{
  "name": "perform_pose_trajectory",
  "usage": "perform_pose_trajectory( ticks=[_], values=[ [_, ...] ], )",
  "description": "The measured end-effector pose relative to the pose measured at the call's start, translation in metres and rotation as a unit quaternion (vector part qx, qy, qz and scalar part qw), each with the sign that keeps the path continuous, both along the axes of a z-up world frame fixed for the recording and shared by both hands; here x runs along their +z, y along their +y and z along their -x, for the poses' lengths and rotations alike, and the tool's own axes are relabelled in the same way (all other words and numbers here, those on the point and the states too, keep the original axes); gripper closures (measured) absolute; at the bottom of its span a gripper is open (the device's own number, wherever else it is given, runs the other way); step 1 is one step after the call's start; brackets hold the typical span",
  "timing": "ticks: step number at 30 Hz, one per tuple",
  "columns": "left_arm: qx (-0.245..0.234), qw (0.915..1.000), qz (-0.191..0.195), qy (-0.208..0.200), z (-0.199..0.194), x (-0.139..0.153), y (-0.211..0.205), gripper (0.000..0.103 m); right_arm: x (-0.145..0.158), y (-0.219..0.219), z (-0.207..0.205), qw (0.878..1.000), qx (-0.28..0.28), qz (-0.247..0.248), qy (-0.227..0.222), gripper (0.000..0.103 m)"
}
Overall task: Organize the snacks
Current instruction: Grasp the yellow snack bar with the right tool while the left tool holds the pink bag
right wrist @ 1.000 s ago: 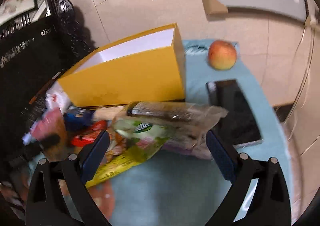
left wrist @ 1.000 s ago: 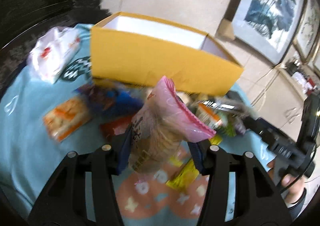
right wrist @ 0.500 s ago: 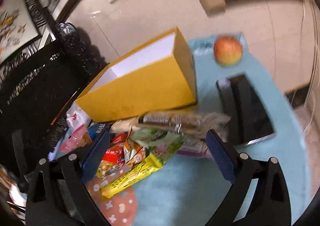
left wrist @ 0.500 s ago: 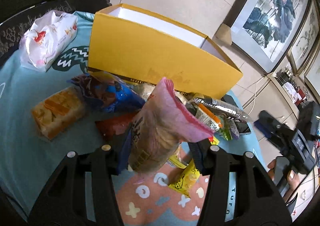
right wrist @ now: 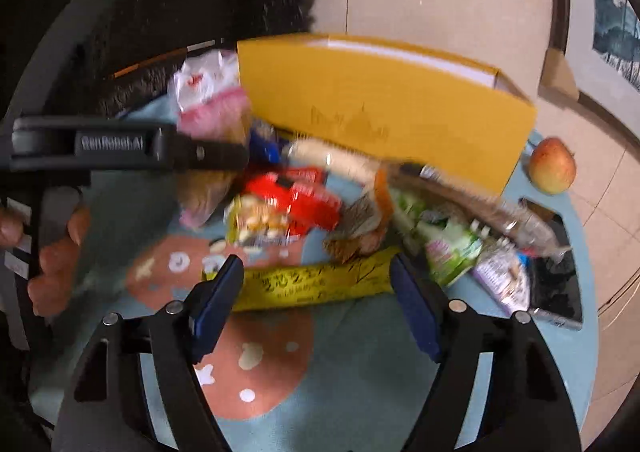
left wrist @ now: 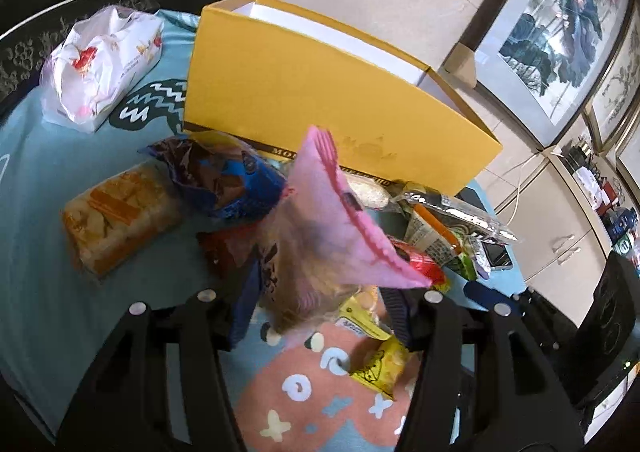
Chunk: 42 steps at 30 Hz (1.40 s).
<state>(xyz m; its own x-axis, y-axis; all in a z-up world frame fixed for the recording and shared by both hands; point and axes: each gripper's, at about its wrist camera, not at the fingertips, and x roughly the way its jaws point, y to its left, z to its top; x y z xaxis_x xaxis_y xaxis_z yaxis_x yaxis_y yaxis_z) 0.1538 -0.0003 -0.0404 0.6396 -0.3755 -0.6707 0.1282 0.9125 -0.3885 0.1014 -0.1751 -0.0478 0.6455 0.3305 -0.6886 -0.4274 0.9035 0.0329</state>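
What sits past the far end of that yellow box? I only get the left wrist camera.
Observer: An apple rests on the blue cloth beside the yellow box.
Operator: What is the other gripper after?
Observer: The right gripper is closing. A long yellow packet lies across between its fingers, and I see no clear contact yet.
Operator: Who carries my gripper?
Observer: A person's hand grips the handle of the left gripper, which holds the pink bag.

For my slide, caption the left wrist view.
Left hand-held gripper holds a pink-topped snack bag above scattered snacks, facing the open yellow box.
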Motion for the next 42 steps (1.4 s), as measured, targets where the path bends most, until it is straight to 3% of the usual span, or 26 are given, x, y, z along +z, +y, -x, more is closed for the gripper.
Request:
perform_pose_trajectory(
  ticks=[6, 11, 14, 17, 19, 20, 22, 23, 24, 25, 26, 30, 33, 42],
  values=[
    [0.012, 0.9999, 0.004, 0.005, -0.006, -0.005, 0.004, 0.045, -0.015, -0.014, -0.016, 0.993, -0.07, -0.053, 0.084, 0.018],
    [0.024, 0.9996, 0.013, -0.004, -0.004, -0.003, 0.008, 0.045, -0.015, -0.009, -0.024, 0.978, -0.139, -0.098, 0.123, 0.01],
    [0.028, 0.9994, 0.019, -0.003, -0.004, -0.004, 0.011, 0.045, -0.015, 0.012, -0.031, 0.978, -0.163, -0.049, 0.123, 0.007],
    [0.031, 0.9993, 0.018, -0.003, -0.005, -0.003, 0.013, 0.044, -0.025, 0.037, -0.041, 0.976, -0.167, 0.051, 0.127, 0.004],
    [0.034, 0.9992, 0.02, -0.002, -0.004, -0.003, 0.014, 0.043, -0.025, 0.042, -0.039, 0.977, -0.167, 0.063, 0.114, 0.003],
    [0.034, 0.9992, 0.023, 0.0, -0.005, -0.003, 0.014, 0.043, -0.025, 0.039, -0.037, 0.978, -0.168, 0.051, 0.116, 0.005],
    [0.035, 0.999, 0.027, 0.002, -0.004, -0.003, 0.015, 0.043, -0.019, 0.034, -0.029, 0.98, -0.159, 0.049, 0.107, 0.037],
    [0.035, 0.999, 0.028, 0.003, -0.004, -0.003, 0.015, 0.043, -0.015, 0.03, -0.025, 0.98, -0.157, 0.046, 0.111, 0.048],
    [0.034, 0.9991, 0.027, 0.003, -0.004, -0.003, 0.015, 0.043, -0.013, 0.025, -0.023, 0.98, -0.157, 0.048, 0.114, 0.067],
    [0.034, 0.9991, 0.026, 0.003, -0.004, -0.004, 0.014, 0.043, -0.011, 0.018, -0.021, 0.979, -0.154, 0.046, 0.122, 0.077],
    [0.034, 0.9991, 0.027, 0.004, -0.004, -0.004, 0.014, 0.043, -0.011, 0.013, -0.02, 0.979, -0.151, 0.044, 0.126, 0.081],
    [0.035, 0.9988, 0.035, 0.005, -0.004, -0.003, 0.015, 0.043, -0.01, -0.011, -0.002, 0.978, -0.155, 0.05, 0.13, 0.083],
    [0.034, 0.9987, 0.039, 0.003, -0.002, -0.002, 0.016, 0.043, -0.012, -0.036, 0.009, 0.976, -0.167, 0.027, 0.134, 0.083],
    [0.0, 0.9969, 0.057, -0.054, 0.013, 0.015, 0.007, 0.043, 0.007, -0.082, 0.036, 0.961, -0.152, -0.185, 0.137, 0.083]
  ],
)
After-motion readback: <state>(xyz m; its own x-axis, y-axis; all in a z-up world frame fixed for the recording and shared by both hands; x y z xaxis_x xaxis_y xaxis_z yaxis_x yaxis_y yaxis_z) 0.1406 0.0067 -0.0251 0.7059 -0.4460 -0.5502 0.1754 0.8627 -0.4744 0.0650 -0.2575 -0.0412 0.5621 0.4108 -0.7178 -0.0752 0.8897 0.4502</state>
